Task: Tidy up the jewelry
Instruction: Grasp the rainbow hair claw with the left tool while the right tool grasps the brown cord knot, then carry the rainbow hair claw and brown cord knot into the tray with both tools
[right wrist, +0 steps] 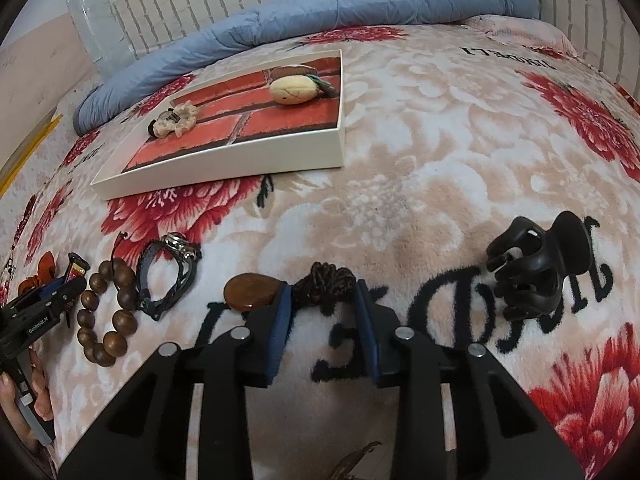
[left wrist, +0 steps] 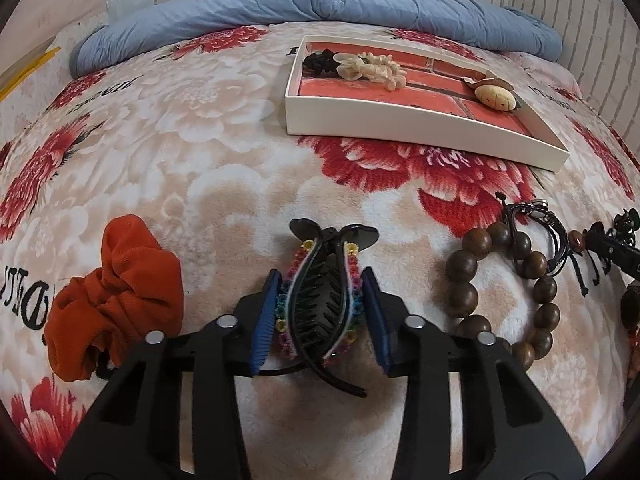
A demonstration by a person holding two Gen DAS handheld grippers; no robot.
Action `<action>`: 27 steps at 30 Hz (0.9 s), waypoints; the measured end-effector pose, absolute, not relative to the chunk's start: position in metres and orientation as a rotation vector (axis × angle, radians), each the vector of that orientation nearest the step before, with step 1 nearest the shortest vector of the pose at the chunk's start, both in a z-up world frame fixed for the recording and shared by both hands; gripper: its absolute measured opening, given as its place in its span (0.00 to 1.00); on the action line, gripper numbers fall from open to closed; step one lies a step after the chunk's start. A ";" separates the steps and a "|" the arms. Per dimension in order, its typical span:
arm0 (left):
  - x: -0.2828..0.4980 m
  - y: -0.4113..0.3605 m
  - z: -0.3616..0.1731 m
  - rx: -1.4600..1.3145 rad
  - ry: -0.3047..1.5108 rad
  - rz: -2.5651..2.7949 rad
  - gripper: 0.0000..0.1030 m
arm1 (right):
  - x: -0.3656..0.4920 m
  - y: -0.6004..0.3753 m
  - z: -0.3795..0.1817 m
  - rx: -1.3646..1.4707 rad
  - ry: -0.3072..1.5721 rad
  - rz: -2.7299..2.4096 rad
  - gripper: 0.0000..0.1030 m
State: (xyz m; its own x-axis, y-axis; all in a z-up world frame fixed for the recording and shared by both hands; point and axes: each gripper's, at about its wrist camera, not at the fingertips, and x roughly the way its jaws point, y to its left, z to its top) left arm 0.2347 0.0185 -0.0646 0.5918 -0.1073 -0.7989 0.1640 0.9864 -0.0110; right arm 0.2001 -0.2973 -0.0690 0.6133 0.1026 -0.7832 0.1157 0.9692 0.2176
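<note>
In the left wrist view my left gripper [left wrist: 320, 280] is low on the floral blanket. Its blue pads [left wrist: 266, 316] press both sides of a black hair claw [left wrist: 320, 300] edged with small coloured flowers. My right gripper [right wrist: 323, 286] is also down on the blanket. At its fingertips sits a bundle of dark braided cord [right wrist: 328, 278], and both pads touch it. The cord's amber stone pendant [right wrist: 250, 292] lies just left of the left finger. A white tray [left wrist: 400, 120] [right wrist: 240, 168] with a red brick lining lies further back and holds cream hair pieces and a beige clip.
An orange scrunchie [left wrist: 116, 296] lies left of the left gripper. A wooden bead bracelet [left wrist: 500, 292] [right wrist: 108, 312] and a black strap bracelet [right wrist: 168, 276] lie between the two grippers. A plain black claw clip [right wrist: 540, 268] lies to the right. A rolled blue quilt [left wrist: 320, 4] lines the brick-pattern wall.
</note>
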 end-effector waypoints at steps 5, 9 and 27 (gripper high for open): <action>0.234 0.017 -0.063 0.076 0.914 -0.155 0.36 | 0.198 -0.296 -0.067 0.251 0.900 -0.010 0.27; 0.230 0.016 -0.059 0.086 0.894 -0.159 0.36 | 0.196 -0.293 -0.062 0.241 0.887 -0.014 0.26; 0.229 0.005 0.003 0.055 0.779 -0.210 0.36 | 0.201 -0.281 -0.010 0.180 0.798 0.000 0.27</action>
